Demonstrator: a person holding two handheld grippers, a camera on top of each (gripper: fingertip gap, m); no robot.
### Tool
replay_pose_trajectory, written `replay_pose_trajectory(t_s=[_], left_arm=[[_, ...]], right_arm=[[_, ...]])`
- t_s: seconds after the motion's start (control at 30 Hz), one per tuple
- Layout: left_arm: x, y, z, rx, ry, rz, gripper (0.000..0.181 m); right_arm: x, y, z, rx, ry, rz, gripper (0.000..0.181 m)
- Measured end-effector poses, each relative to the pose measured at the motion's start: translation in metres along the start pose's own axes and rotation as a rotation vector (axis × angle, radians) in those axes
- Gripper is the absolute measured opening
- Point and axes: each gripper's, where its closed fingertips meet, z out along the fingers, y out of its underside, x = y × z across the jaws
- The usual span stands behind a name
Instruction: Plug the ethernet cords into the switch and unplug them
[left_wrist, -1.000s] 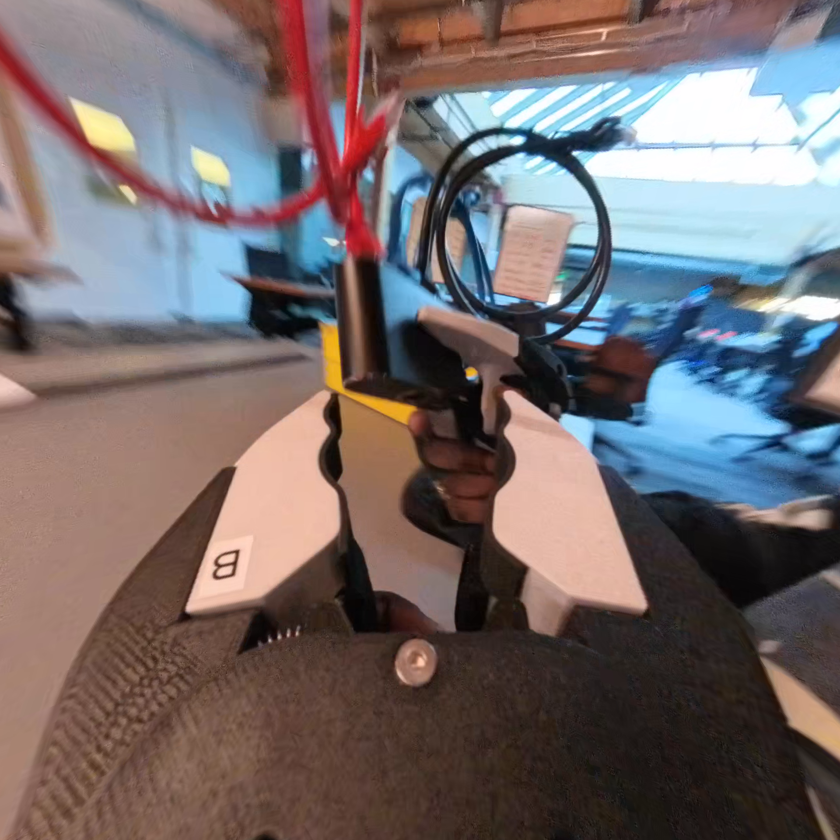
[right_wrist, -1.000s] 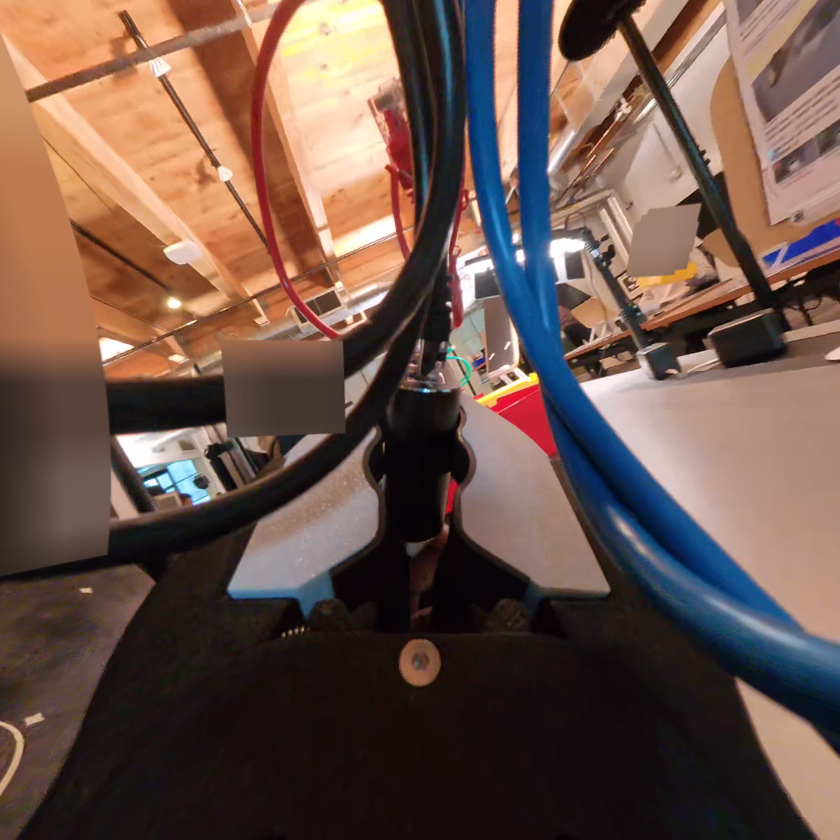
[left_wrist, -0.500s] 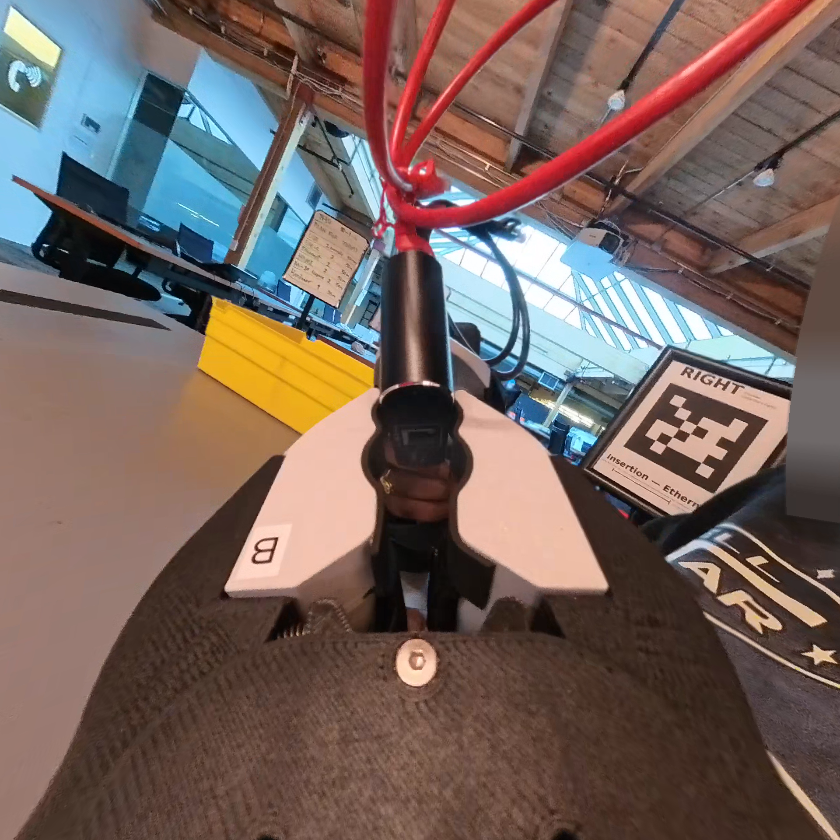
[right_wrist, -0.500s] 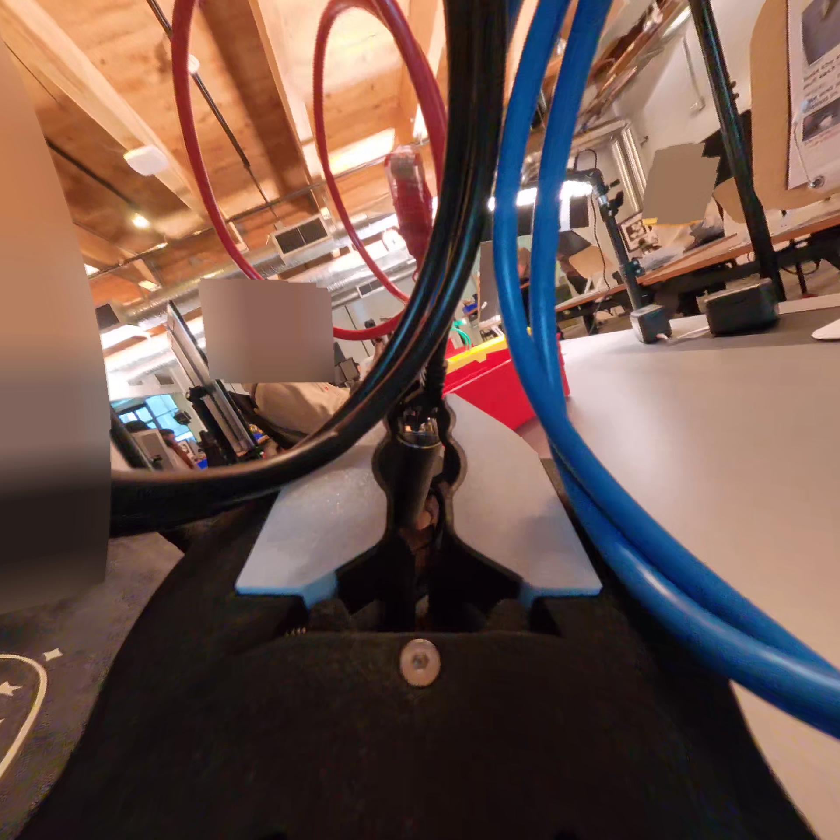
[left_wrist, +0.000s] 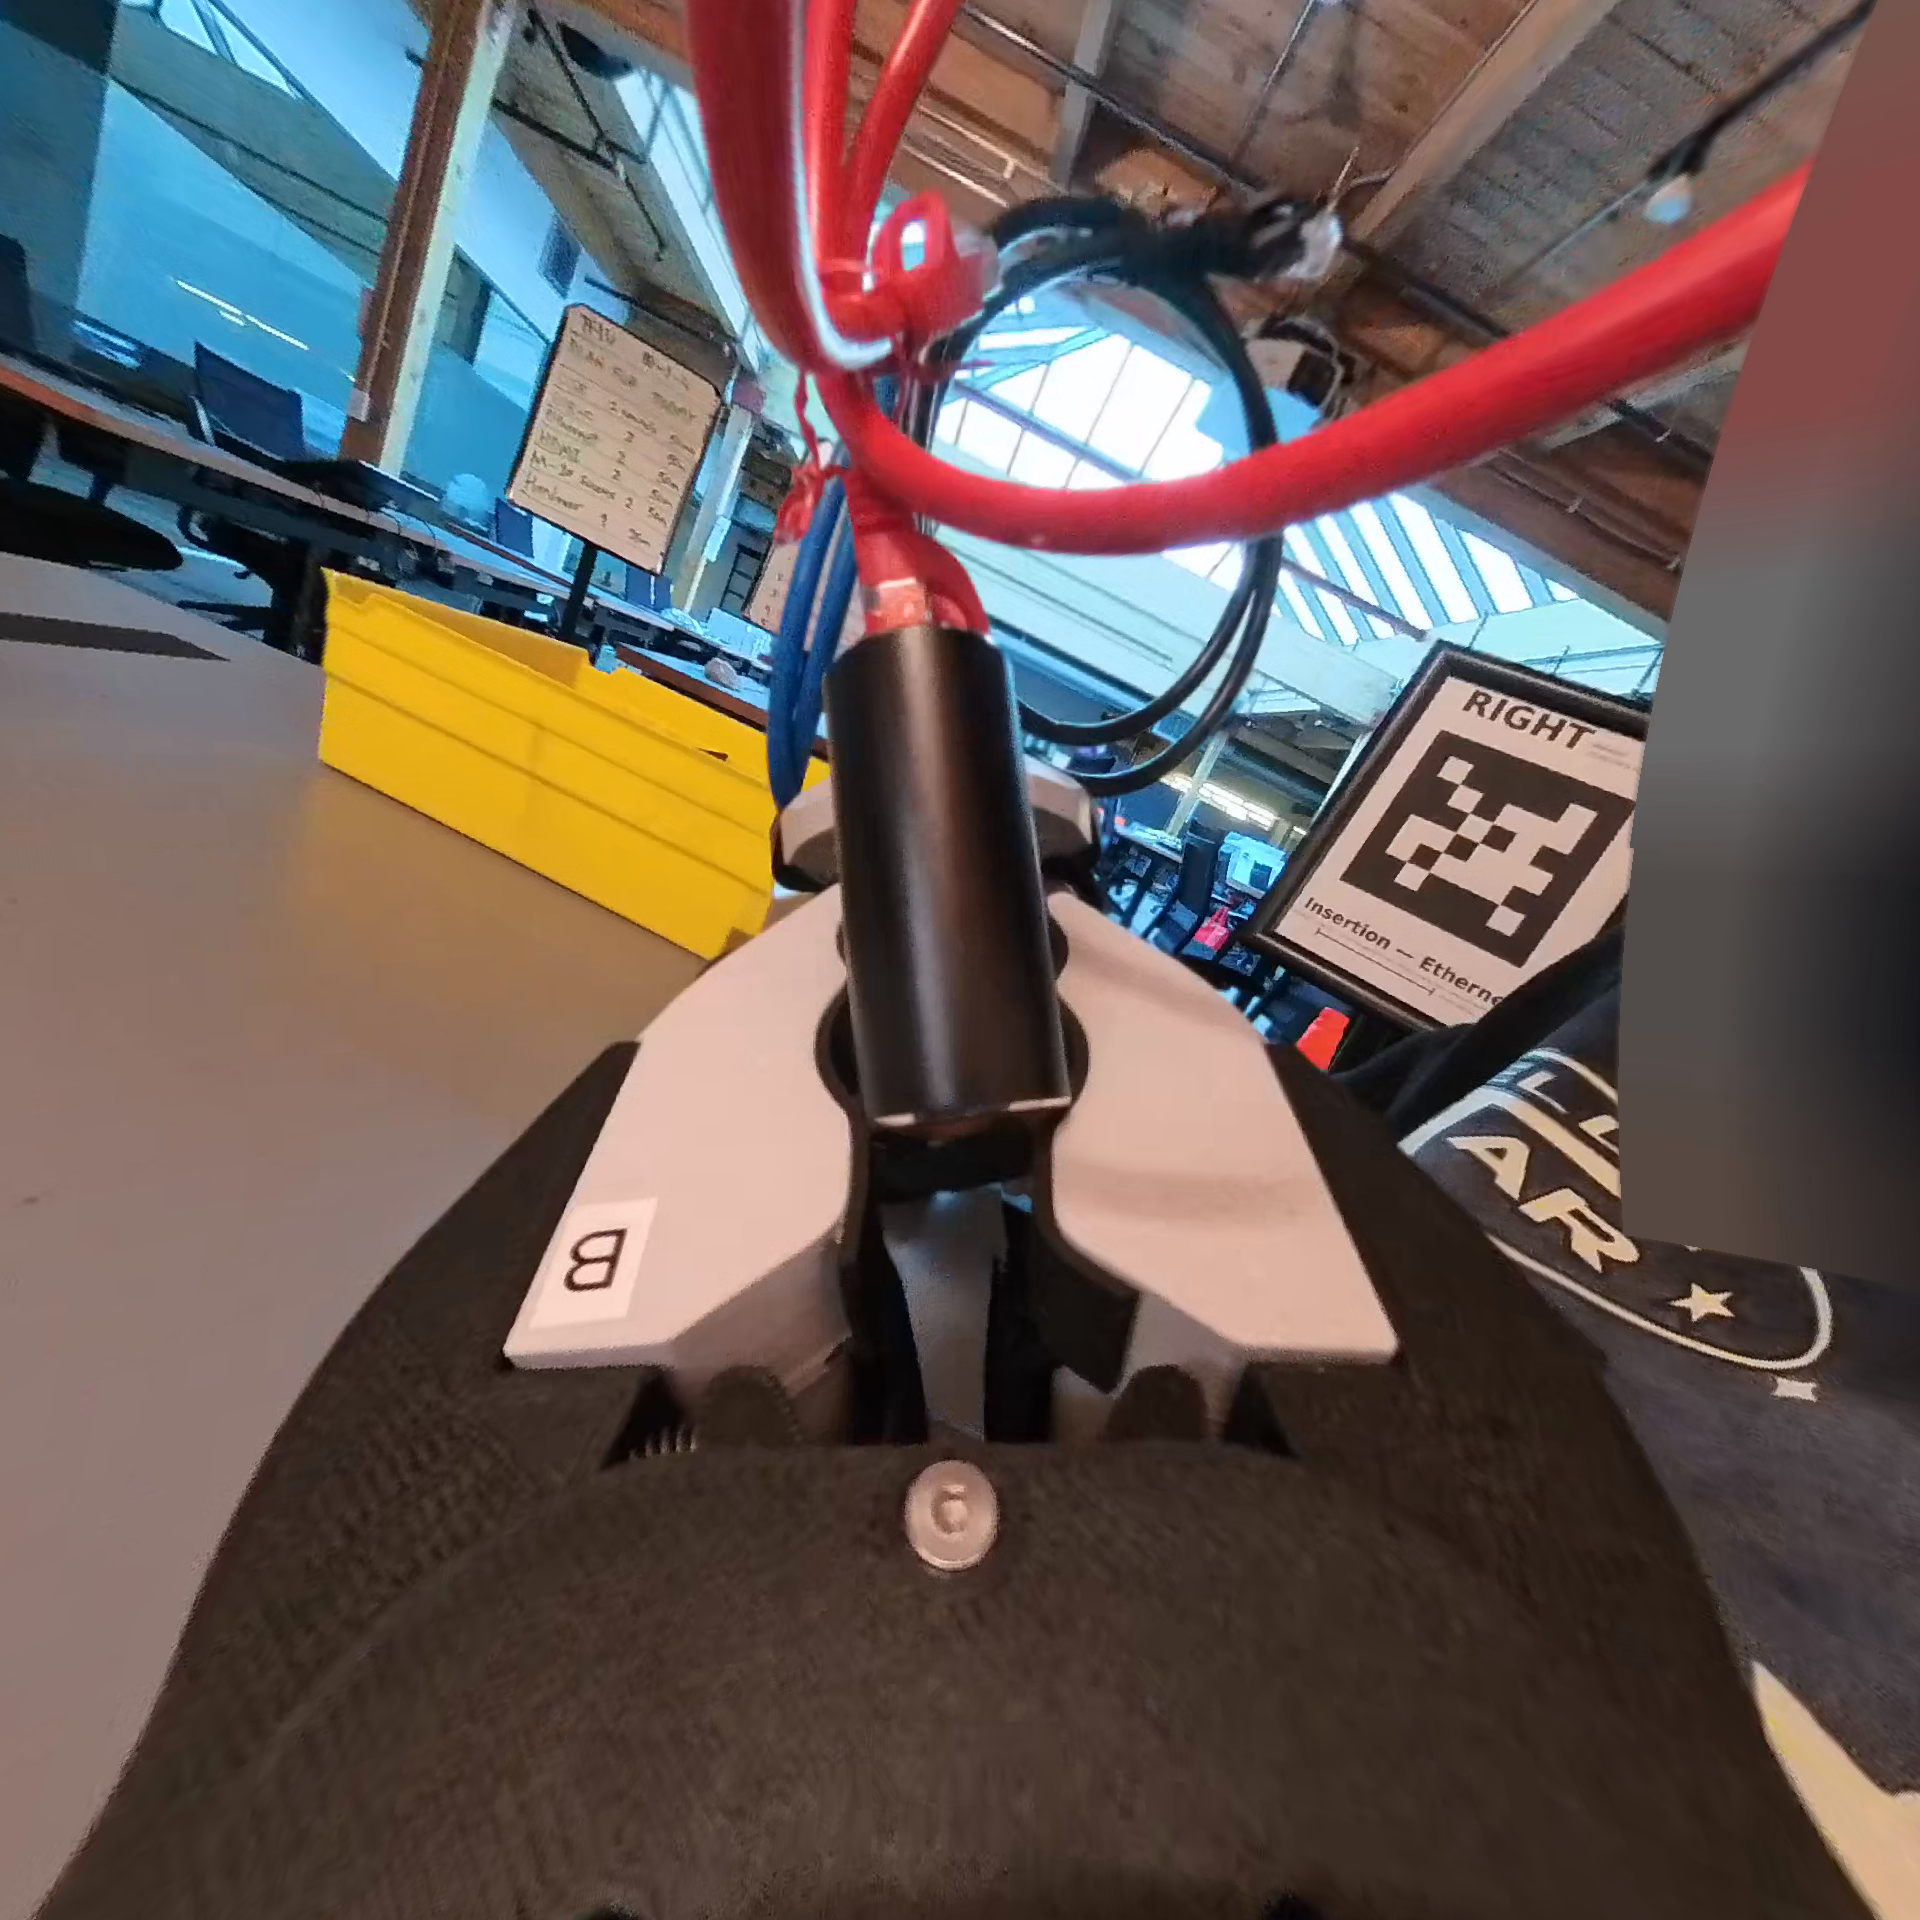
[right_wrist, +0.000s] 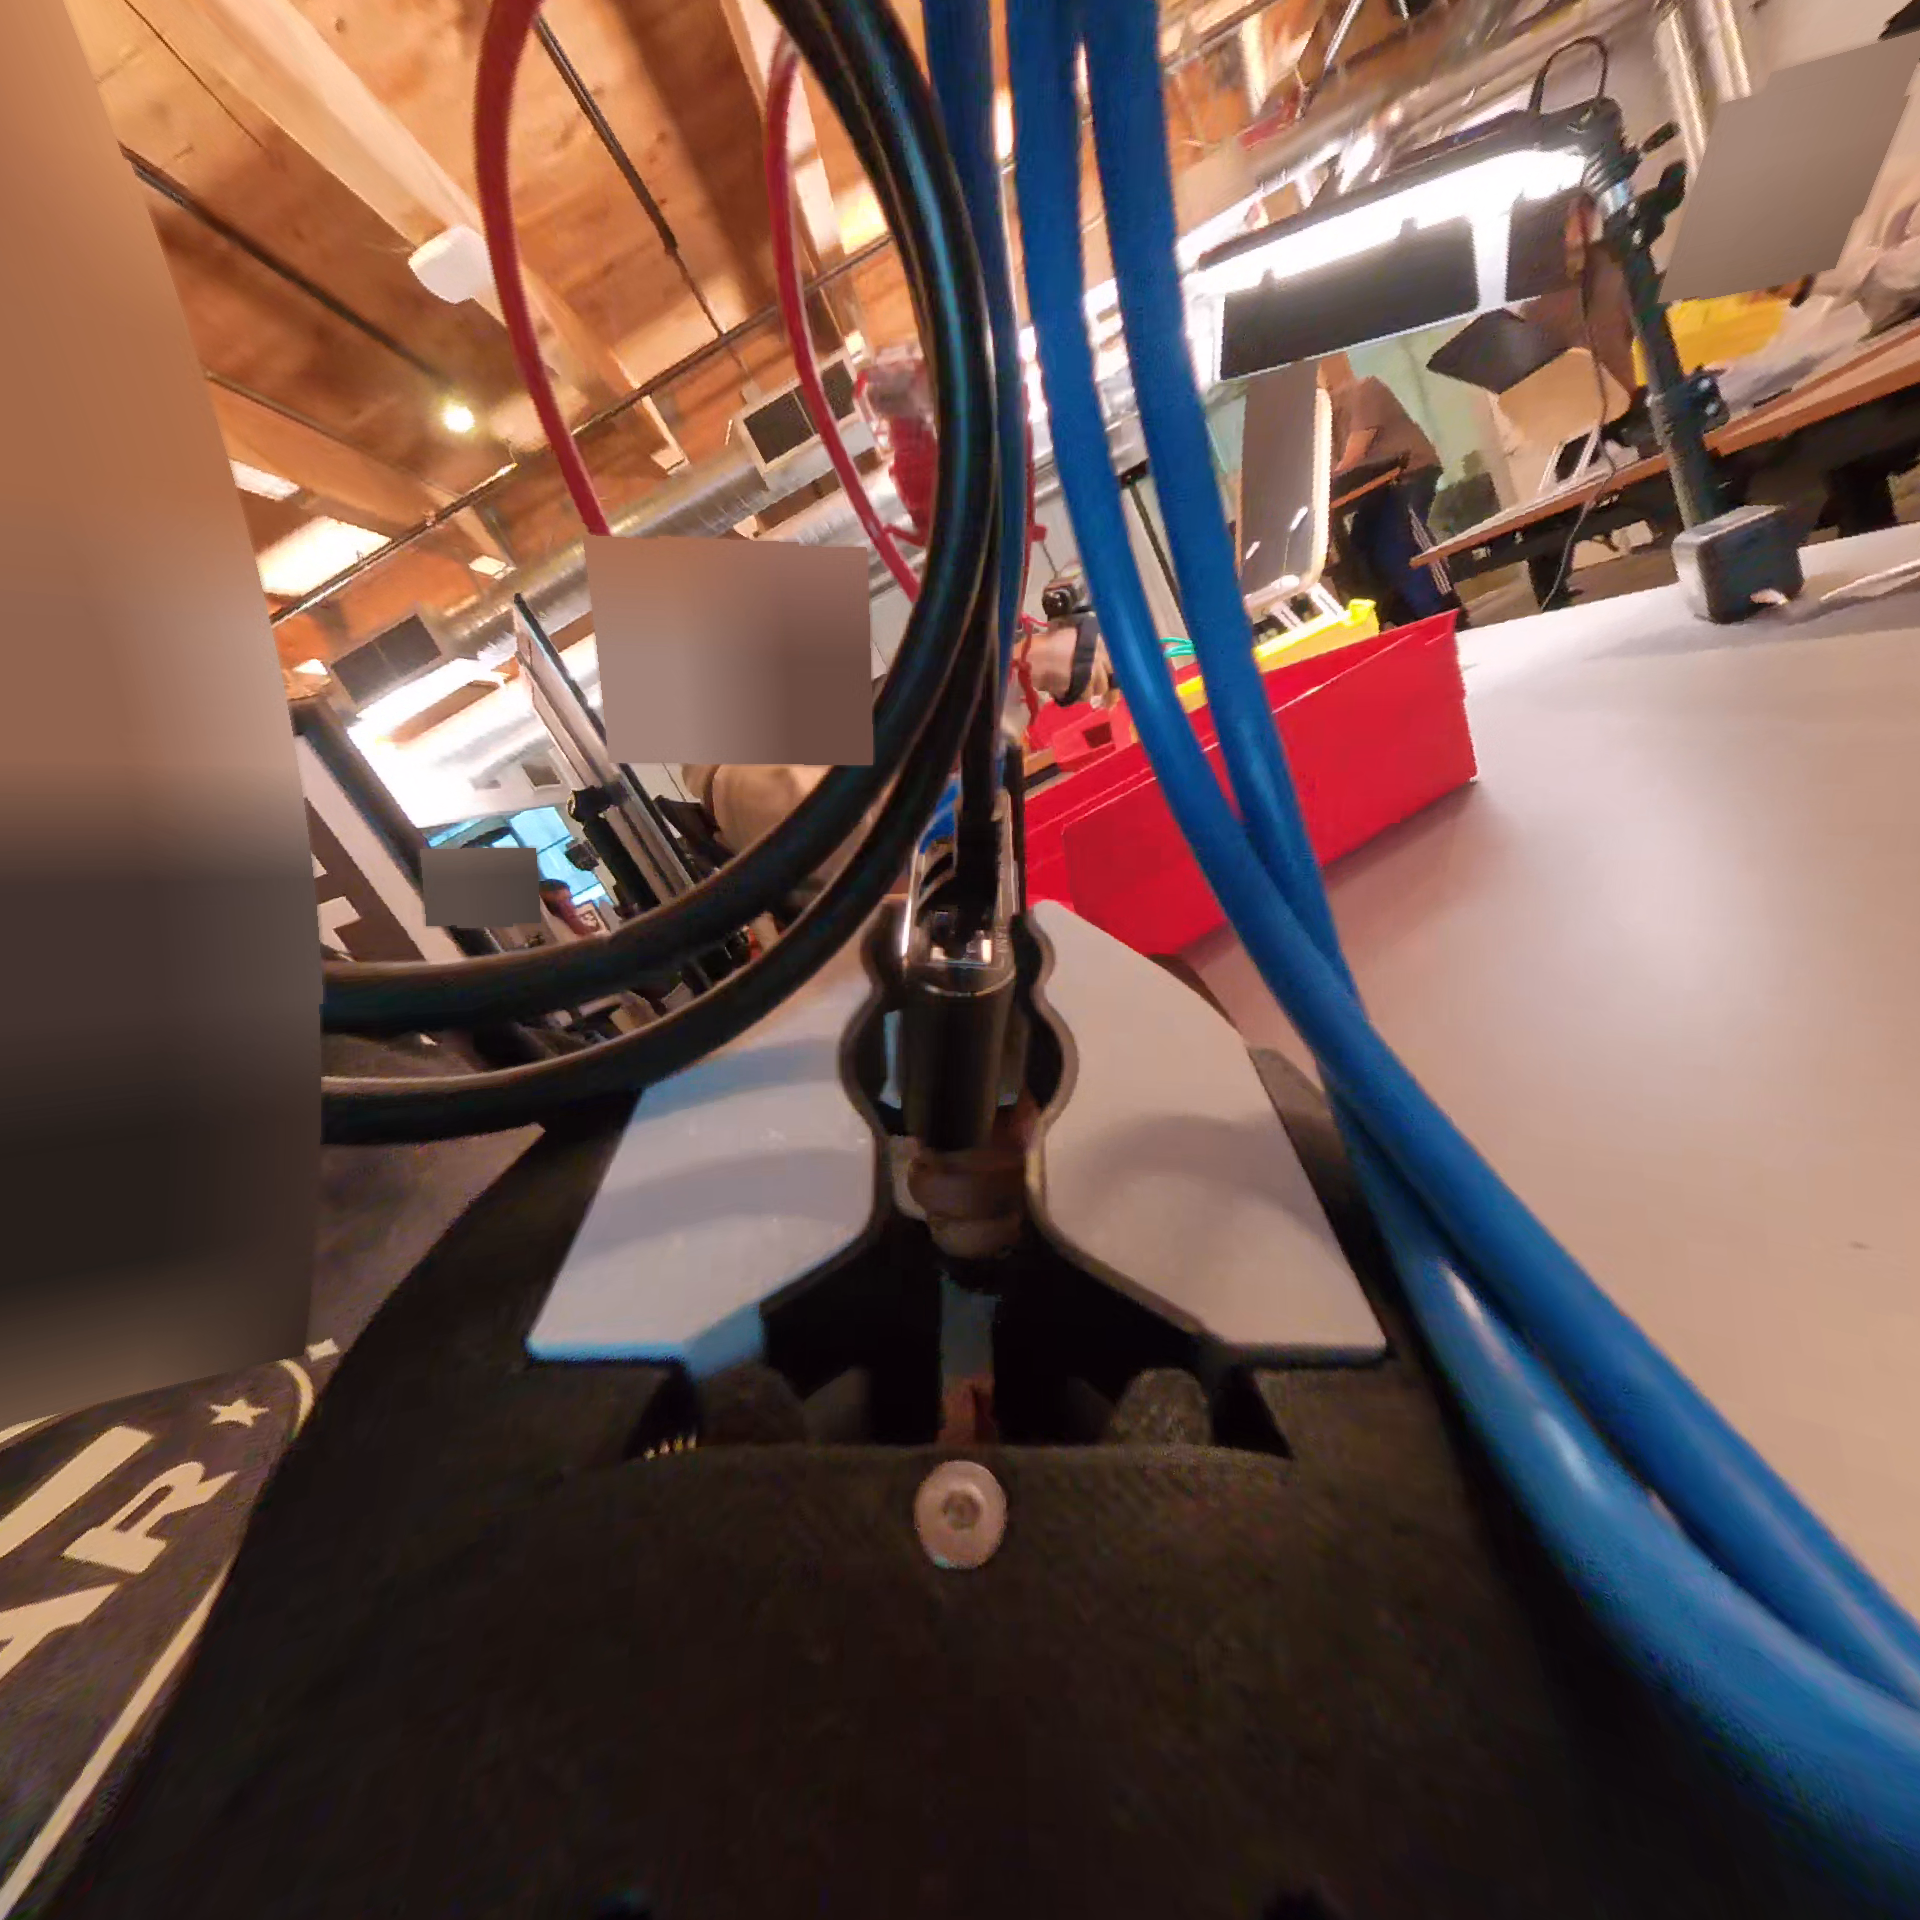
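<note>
The left gripper (left_wrist: 951, 997) is clenched on a black cylindrical coupler (left_wrist: 945, 873) that stands nearly upright between its pale fingers (left_wrist: 727, 1132). A red cord (left_wrist: 1143, 499) is plugged into the far end of the coupler and loops overhead, bundled with a tie. The right gripper (right_wrist: 961, 1018) is likewise clamped on a smaller black coupler (right_wrist: 956, 1029), from which a black cord (right_wrist: 935, 312) rises and coils to the left. A thick blue cord (right_wrist: 1195, 727) hangs just right of it and drapes over the gripper's right side.

Both grippers are raised above the grey worktop (left_wrist: 208, 935), tilted toward the ceiling. A yellow bin (left_wrist: 540, 769) sits at the far side in the left wrist view, and a red bin (right_wrist: 1299, 769) in the right wrist view. No switch box shows in either view; the couplers seem to be the only sockets in play.

The main risk, as I judge it, is tangling. Red, black and blue loops cross close together between the two grippers, so drawing them apart could snag one coil on another and drag a plug sideways in its socket. The blue cord resting on the right gripper could also catch under a finger. The left coupler looks gripped near its lower end, so a sideways tug on the red cord might lever it out of the grip.
</note>
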Motion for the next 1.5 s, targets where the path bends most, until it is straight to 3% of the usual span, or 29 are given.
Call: replay_pose_trajectory(t_s=[0.13, 0.3, 0.57, 0.77, 1.1, 1.27, 1.5], left_arm=[[-0.004, 0.007, -0.002, -0.031, -0.008, -0.037, 0.029], [-0.007, 0.01, -0.005, -0.054, -0.026, -0.024, 0.029], [-0.006, 0.016, -0.004, -0.092, -0.039, 0.012, 0.029], [-0.002, 0.019, -0.002, -0.109, -0.008, -0.004, 0.029], [0.004, 0.019, -0.001, -0.101, 0.013, 0.033, 0.03], [0.001, 0.019, -0.001, -0.099, -0.003, 0.021, 0.029], [-0.002, 0.016, -0.002, -0.094, -0.017, 0.013, 0.028]], right_arm=[[0.007, 0.005, -0.005, 0.003, 0.001, -0.004, 0.004], [0.004, 0.011, -0.003, -0.009, -0.06, 0.03, 0.027], [0.01, 0.016, -0.002, -0.026, -0.019, -0.003, 0.019], [0.008, 0.017, -0.001, -0.026, -0.047, 0.021, 0.024], [-0.002, 0.018, -0.003, -0.035, -0.047, -0.166, 0.013], [-0.001, 0.016, -0.003, -0.026, 0.053, -0.407, 0.013], [0.002, 0.013, -0.001, -0.008, 0.121, -0.516, 0.013]])
